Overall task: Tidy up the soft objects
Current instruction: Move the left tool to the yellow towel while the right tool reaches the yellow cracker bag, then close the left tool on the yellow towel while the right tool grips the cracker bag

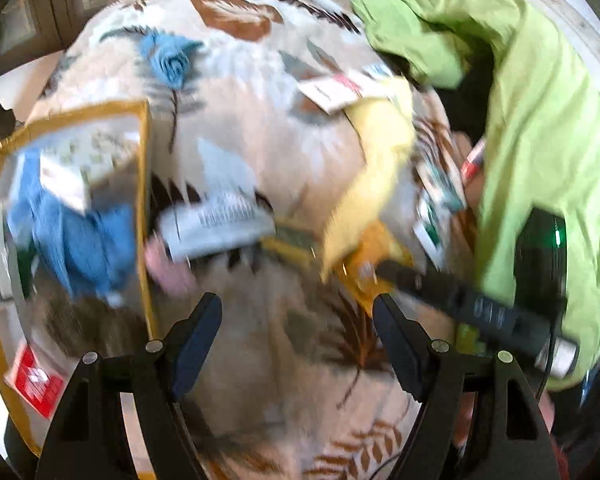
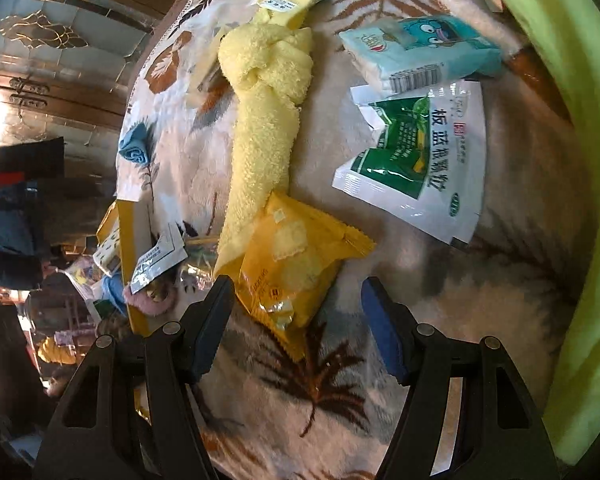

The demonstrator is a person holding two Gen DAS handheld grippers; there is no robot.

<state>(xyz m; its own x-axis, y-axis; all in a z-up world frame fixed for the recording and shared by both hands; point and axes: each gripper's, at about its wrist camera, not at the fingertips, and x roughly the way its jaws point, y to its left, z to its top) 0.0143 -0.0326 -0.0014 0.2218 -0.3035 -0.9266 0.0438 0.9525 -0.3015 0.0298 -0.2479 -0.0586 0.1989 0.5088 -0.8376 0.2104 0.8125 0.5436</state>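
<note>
A knotted yellow towel (image 2: 262, 120) lies on the patterned blanket (image 2: 480, 280), its lower end under a yellow snack packet (image 2: 296, 264). My right gripper (image 2: 298, 294) is open, its jaws on either side of the packet's near end. The towel (image 1: 374, 172) and packet (image 1: 374, 264) also show blurred in the left wrist view, with the right gripper's black finger (image 1: 460, 304) reaching in. My left gripper (image 1: 298, 312) is open and empty above the blanket. A blue cloth (image 1: 76, 236) lies in a yellow-rimmed box (image 1: 144, 184) at the left. A pink soft thing (image 1: 168, 268) lies beside the box.
A white and green sachet (image 2: 416, 160) and a light blue tissue pack (image 2: 420, 52) lie right of the towel. A white sachet (image 1: 216, 224) lies near the box. A green cloth sleeve (image 1: 540, 120) covers the right side. Small paper sachets (image 1: 336, 88) lie further back.
</note>
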